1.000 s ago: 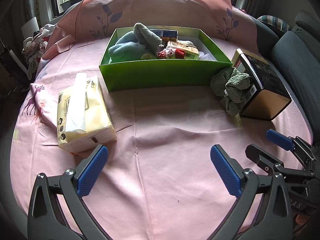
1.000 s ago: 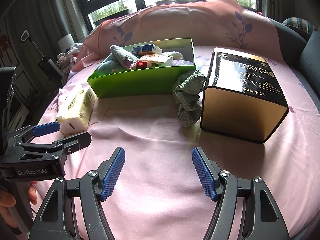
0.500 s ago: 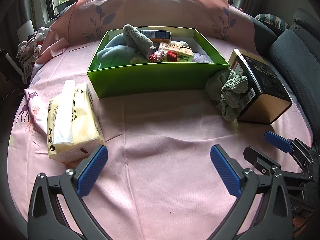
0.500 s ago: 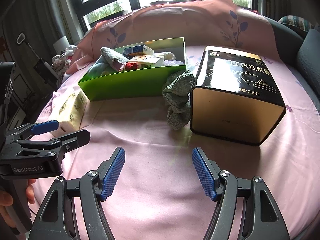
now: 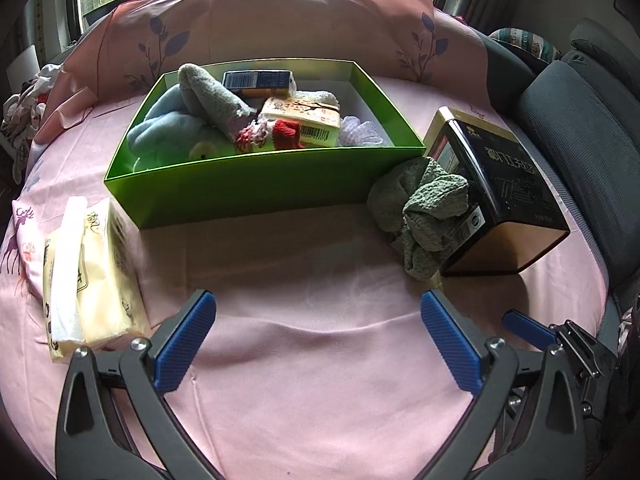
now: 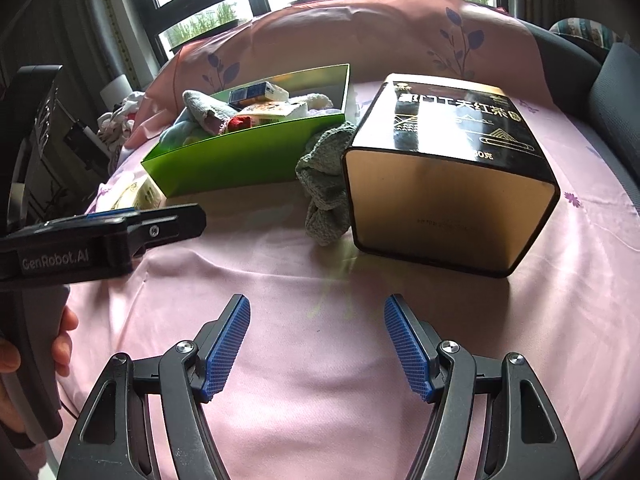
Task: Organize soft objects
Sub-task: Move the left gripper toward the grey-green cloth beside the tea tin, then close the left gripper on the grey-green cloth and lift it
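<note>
Pink sheet [image 5: 320,360] w/ little prints covers a round surface, windows and a pink leaf-print cushion [image 5: 300,24] at the back. The loose soft thing is a crumpled grey-green cloth [image 5: 420,208], lying on the sheet wedged btwn the near right corner of the green box [image 5: 256,184] and the black-and-gold tin [image 6: 452,184], touching the tin and prob the box too. Green box is open-topped and already has stuff in it: a light blue plush [image 5: 168,132], a grey towel [image 5: 208,96], something small red-and-white knitted [image 5: 276,136], plus a couple of printed cartons [image 5: 308,120]. Off to the left of the box, a bit apart from it, is a yellow tissue pack [image 5: 88,276] lying flat on the sheet. Left gripper [image 5: 316,340] has its blue pads spread wide, nothing btwn them, just bare sheet. Right gripper [image 6: 316,344] is open about the same, also empty, pointed toward the cloth and tin but well short of both. In the right wrist view you can see the left gripper's body [image 6: 100,236] w/ a hand [image 6: 36,344] around its handle.
</note>
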### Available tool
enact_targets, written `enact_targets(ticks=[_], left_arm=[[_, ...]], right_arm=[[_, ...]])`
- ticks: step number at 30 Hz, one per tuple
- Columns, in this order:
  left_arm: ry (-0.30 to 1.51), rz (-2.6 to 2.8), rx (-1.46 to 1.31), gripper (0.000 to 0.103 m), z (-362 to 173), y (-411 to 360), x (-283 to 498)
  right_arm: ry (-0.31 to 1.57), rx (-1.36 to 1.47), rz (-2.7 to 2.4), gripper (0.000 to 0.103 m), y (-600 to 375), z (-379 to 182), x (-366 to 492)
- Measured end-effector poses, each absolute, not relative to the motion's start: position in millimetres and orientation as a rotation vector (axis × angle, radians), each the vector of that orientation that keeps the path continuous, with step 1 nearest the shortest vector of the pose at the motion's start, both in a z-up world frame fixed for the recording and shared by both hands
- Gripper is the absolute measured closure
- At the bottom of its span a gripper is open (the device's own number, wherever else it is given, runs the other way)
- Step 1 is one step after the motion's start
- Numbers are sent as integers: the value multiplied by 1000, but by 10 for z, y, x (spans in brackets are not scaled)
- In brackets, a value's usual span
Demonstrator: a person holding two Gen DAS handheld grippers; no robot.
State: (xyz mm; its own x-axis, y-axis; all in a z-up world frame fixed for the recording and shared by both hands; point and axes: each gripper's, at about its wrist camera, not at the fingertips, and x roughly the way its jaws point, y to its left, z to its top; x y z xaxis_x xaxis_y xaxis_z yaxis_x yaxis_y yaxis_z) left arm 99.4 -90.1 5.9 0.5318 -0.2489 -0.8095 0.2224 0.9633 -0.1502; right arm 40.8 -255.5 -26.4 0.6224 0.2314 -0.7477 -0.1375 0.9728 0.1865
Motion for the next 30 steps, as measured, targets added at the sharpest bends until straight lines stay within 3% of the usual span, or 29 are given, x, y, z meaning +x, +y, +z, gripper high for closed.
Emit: enact_targets(ticks=[8,13,18,22,30], left_arm=[[975,-500,-164,1,-49,-1137,1347],[933,-647,-60,4,-110,-1356,1350],[941,-704,-6,23,-251,-1488,1424],[934,-743,8,22,-317,-1565,1507],[952,-822,62,44,-440,-1647,1523]], right_arm=[[887,153,194,33,-2744,-354,437],[890,163,192,32,-2819,-383,462],[905,185,180,33,-2875,-447,497],[914,176,179,33,-2862,-471,516],[919,174,177,33,-2853,-490,540]])
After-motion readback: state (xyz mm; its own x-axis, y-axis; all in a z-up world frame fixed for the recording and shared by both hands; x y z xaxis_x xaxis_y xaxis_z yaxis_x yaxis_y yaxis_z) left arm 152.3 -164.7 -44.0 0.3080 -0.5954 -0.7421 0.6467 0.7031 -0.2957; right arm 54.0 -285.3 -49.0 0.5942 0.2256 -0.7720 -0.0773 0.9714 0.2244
